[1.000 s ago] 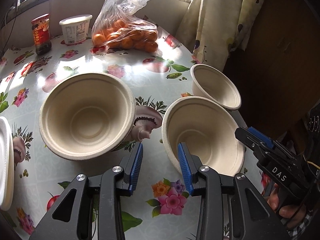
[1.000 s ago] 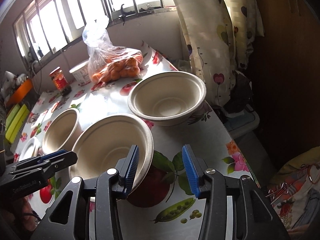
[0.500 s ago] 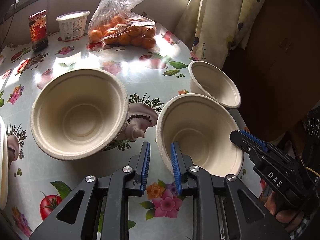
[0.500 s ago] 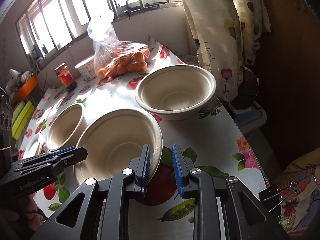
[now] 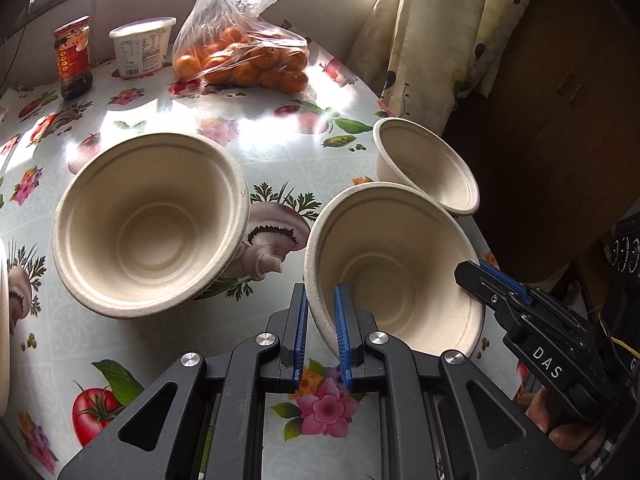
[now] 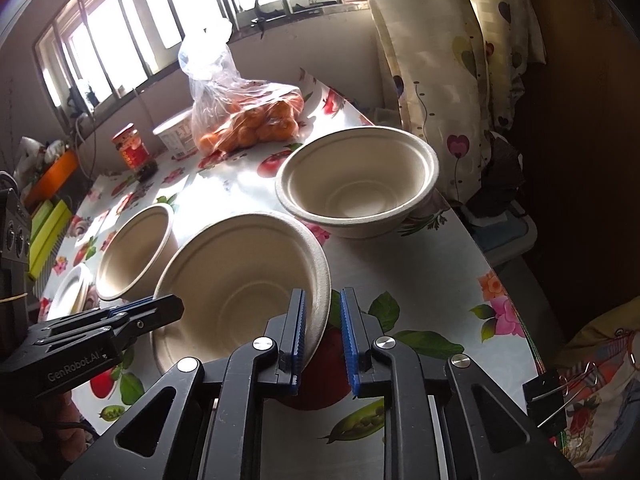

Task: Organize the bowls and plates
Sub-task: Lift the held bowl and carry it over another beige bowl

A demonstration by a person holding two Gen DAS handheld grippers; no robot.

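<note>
1. The left gripper (image 5: 320, 300) is clamped on the rim of the middle bowl (image 5: 392, 264). Its jaws have just been closing, and the bowl's wall stands between the blue pads, at about 8 o'clock on the rim in the left wrist view.
2. The right gripper (image 6: 322, 304) is clamped on the same bowl, at about 4 o'clock on the rim in its own view. Its jaws too have just been closing, with the rim between the pads.
3. The middle bowl is thus held from two opposite sides. It sits near the front of the worktop (image 5: 280, 128), which has a cloth printed with flowers and fruit. Whether its base touches the cloth cannot be told.
4. In the left wrist view, the left bowl (image 5: 152, 224) stands at 9 o'clock from the middle bowl, near it but apart and mouth up.
5. The right bowl (image 5: 428, 168) stands at 1 o'clock from the middle one, at the worktop's edge. Their rims overlap in that view, so contact cannot be told.
6. A white plate (image 6: 70, 292) lies past the left bowl, at 9 o'clock in the right wrist view.
7. At 11 to 12 o'clock, at the back, stand a bag of oranges (image 5: 244, 56), a white tub (image 5: 142, 46) and a red-labelled jar (image 5: 74, 58).
8. A patterned curtain (image 5: 432, 32) hangs at 1 o'clock, beyond the worktop's edge.
</note>
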